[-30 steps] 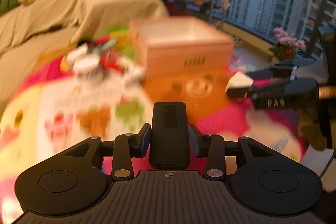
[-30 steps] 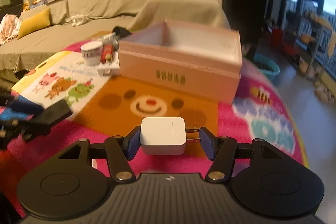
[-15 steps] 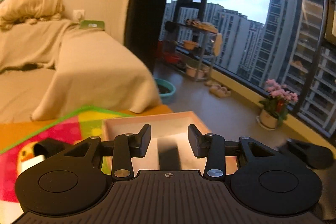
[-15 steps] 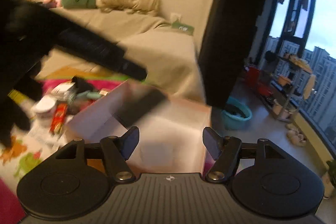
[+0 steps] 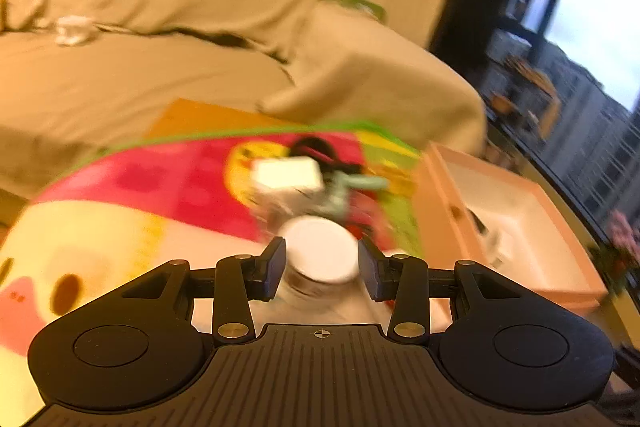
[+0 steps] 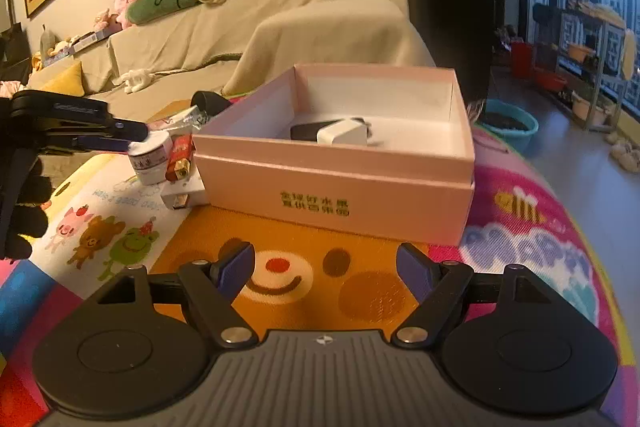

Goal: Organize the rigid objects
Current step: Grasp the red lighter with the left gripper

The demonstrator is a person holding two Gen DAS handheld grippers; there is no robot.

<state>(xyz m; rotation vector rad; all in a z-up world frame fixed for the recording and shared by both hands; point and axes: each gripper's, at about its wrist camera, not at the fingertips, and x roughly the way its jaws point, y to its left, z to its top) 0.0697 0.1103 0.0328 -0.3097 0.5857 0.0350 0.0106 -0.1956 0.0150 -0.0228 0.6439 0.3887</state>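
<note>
Rigid objects sit in two places before you: some inside the pink cardboard box, the rest in a small pile on the colourful cartoon play mat just left of it. Behind the mat runs the long sofa under a beige cover.

The box stands open-topped on the mat's orange bear-face panel. Inside it you can see a white square charger block lying against a flat black object.

Your left gripper has its jaws apart, one on each side of the white round-lidded jar; that view is blurred, so you cannot tell whether the pads touch it. From the right wrist view, its finger reaches over the top of the same jar.

Touching the jar's right side is a red cylindrical item, and in front of that lies a small white rectangular block against the box's front left corner.

Your right gripper hovers above the orange panel, jaws wide apart and holding nothing.
</note>
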